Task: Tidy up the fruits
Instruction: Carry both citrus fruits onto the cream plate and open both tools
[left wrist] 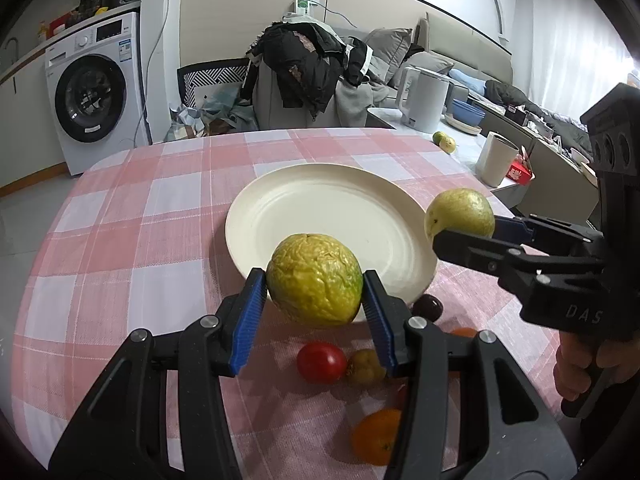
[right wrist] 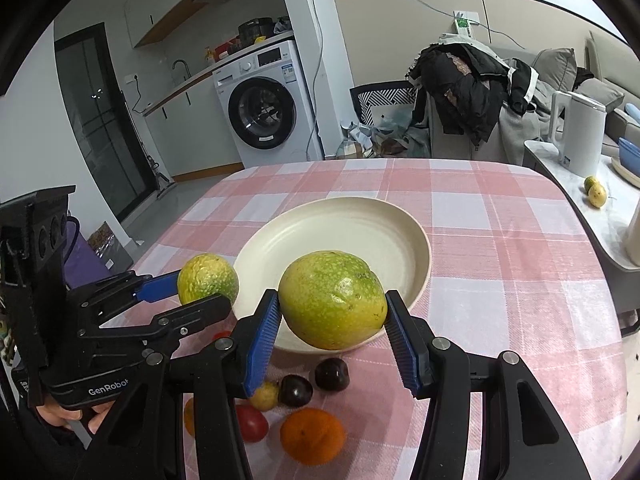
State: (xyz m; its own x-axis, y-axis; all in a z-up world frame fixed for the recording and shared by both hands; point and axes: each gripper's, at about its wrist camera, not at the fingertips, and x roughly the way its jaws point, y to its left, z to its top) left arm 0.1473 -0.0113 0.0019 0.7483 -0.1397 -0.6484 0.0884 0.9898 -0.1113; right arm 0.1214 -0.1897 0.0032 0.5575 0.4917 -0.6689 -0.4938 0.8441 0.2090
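Note:
My left gripper (left wrist: 315, 294) is shut on a wrinkled yellow-green fruit (left wrist: 314, 279), held above the near rim of the cream plate (left wrist: 320, 216). My right gripper (right wrist: 332, 314) is shut on a smoother green-yellow fruit (right wrist: 332, 299), held over the plate's (right wrist: 344, 236) near edge. Each gripper shows in the other view with its fruit: the right (left wrist: 460, 213), the left (right wrist: 207, 279). On the cloth below lie a red tomato (left wrist: 321, 361), a small yellow fruit (left wrist: 366, 366), an orange (left wrist: 376, 436) and dark plums (right wrist: 331, 374).
The table has a pink checked cloth (left wrist: 140, 240). To the right stand a side counter with a white kettle (left wrist: 424, 98), a cup (left wrist: 496, 158), blue bowls and two small fruits (left wrist: 445, 141). A chair heaped with clothes (left wrist: 308, 72) stands behind the table.

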